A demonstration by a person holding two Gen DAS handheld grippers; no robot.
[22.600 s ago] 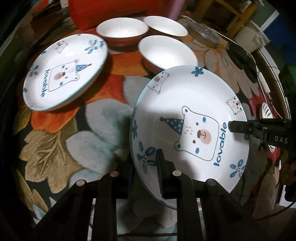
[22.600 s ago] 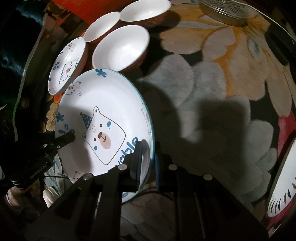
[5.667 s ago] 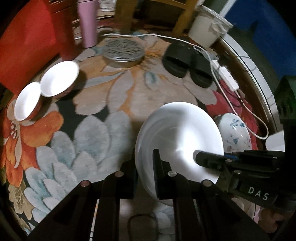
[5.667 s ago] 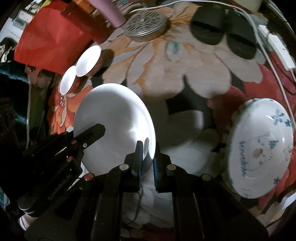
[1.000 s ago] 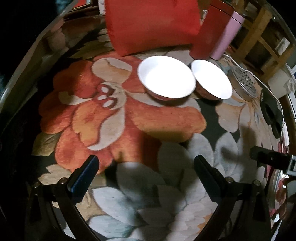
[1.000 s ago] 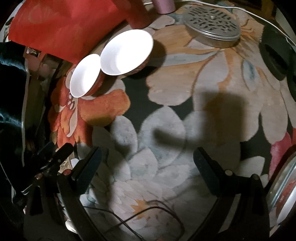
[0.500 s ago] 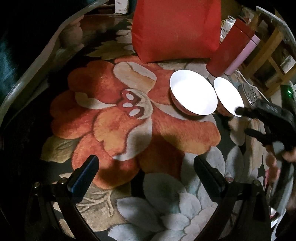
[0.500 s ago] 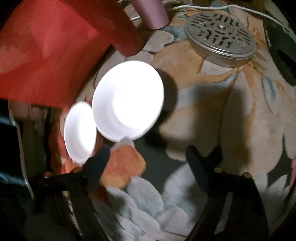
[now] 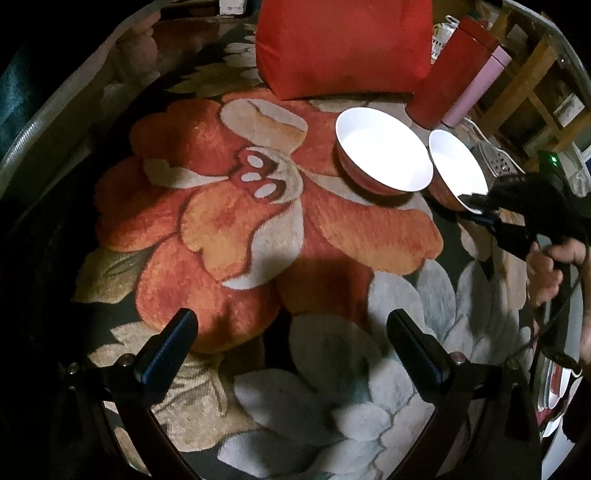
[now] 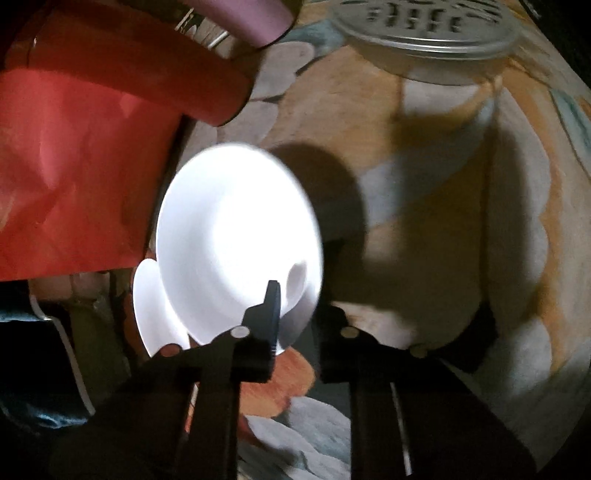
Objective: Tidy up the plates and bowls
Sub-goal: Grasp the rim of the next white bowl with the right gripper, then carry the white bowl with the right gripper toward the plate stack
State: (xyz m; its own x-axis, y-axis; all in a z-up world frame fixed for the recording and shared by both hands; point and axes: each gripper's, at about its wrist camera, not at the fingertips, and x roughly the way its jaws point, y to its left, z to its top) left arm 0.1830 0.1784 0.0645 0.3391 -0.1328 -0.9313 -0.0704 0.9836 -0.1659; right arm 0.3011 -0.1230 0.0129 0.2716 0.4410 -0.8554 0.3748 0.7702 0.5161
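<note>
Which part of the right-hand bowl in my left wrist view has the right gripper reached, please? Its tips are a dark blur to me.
Observer: The right gripper straddles the bowl's near rim, with one finger inside and the other outside.
Operator: Is it gripping?
Observer: Its jaws have just been closing and look shut on the rim.
Operator: What lies beyond the bowl?
Observer: A perforated metal lid lies flat on the rug, apart from the bowl.
</note>
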